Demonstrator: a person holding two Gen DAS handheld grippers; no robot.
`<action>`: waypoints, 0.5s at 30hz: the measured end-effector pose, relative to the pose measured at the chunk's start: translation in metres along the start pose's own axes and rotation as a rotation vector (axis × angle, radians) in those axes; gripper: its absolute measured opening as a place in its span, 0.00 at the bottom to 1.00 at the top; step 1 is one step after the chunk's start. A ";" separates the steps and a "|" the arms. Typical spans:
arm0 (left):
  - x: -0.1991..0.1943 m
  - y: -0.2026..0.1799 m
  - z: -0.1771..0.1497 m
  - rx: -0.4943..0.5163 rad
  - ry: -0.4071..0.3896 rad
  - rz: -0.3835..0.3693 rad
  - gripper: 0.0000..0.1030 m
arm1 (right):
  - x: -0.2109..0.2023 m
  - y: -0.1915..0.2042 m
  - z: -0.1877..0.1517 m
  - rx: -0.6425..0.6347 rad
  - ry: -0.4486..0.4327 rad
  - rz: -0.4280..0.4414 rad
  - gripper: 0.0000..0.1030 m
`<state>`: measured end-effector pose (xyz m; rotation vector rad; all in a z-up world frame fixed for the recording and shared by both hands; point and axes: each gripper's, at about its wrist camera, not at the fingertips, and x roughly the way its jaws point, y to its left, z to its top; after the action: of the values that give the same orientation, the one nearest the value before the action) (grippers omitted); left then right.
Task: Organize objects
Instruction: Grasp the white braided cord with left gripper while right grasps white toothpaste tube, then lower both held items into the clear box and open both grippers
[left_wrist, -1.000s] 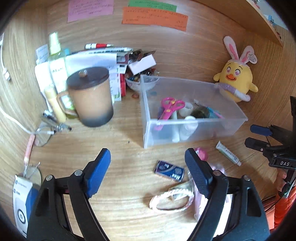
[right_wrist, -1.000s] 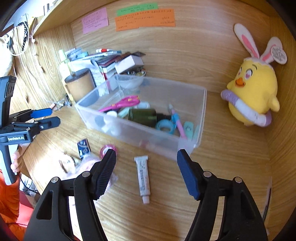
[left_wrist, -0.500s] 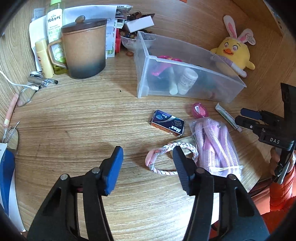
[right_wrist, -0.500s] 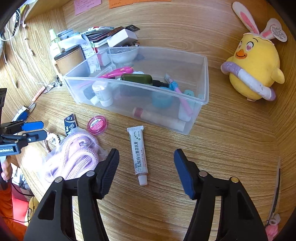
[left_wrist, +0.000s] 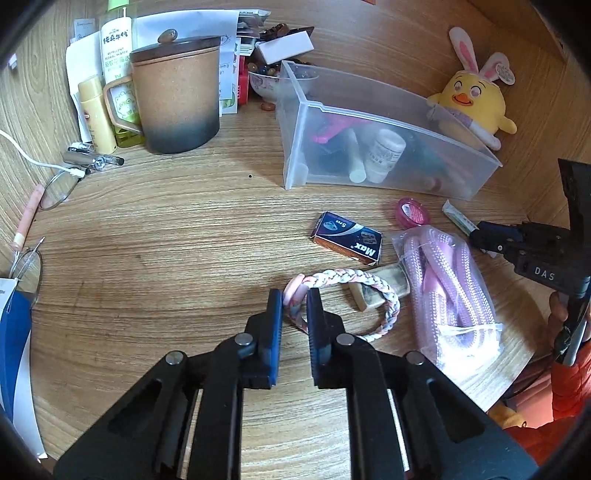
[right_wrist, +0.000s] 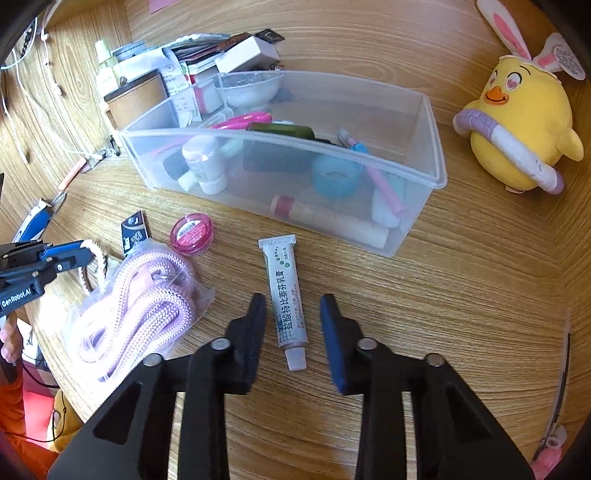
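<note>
My left gripper (left_wrist: 294, 295) is shut on the pink end of a braided pink-and-white bracelet (left_wrist: 354, 280) lying on the wooden desk. My right gripper (right_wrist: 293, 301) is open, its fingers on either side of a white ointment tube (right_wrist: 284, 291) on the desk. A clear plastic box (right_wrist: 424, 122) behind the tube holds scissors, bottles and tubes; it also shows in the left wrist view (left_wrist: 461, 177). A bagged pink rope (right_wrist: 140, 306), a round pink tin (right_wrist: 192, 234) and a small blue Max box (left_wrist: 347, 238) lie in front of the box.
A brown lidded mug (left_wrist: 173, 96), bottles, papers and glasses (left_wrist: 55, 188) crowd the left back. A yellow plush chick (right_wrist: 521, 125) sits right of the box. A small tan block (left_wrist: 376, 291) lies under the bracelet.
Both grippers came down toward the desk. The left one closed on the bracelet's end. The right one narrowed around the ointment tube but stays open.
</note>
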<state>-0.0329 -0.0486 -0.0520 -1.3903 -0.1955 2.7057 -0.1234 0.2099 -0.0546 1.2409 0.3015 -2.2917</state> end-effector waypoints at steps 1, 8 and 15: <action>0.000 0.002 0.001 -0.008 -0.001 -0.002 0.11 | 0.000 0.001 -0.001 -0.005 -0.005 -0.005 0.18; -0.014 0.004 0.011 -0.030 -0.050 0.001 0.11 | -0.009 0.003 -0.002 -0.010 -0.035 -0.003 0.14; -0.040 -0.004 0.035 -0.011 -0.155 -0.018 0.11 | -0.038 0.014 0.003 -0.040 -0.115 -0.003 0.14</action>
<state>-0.0378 -0.0529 0.0012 -1.1758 -0.2332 2.8025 -0.1003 0.2093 -0.0209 1.0849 0.3070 -2.3375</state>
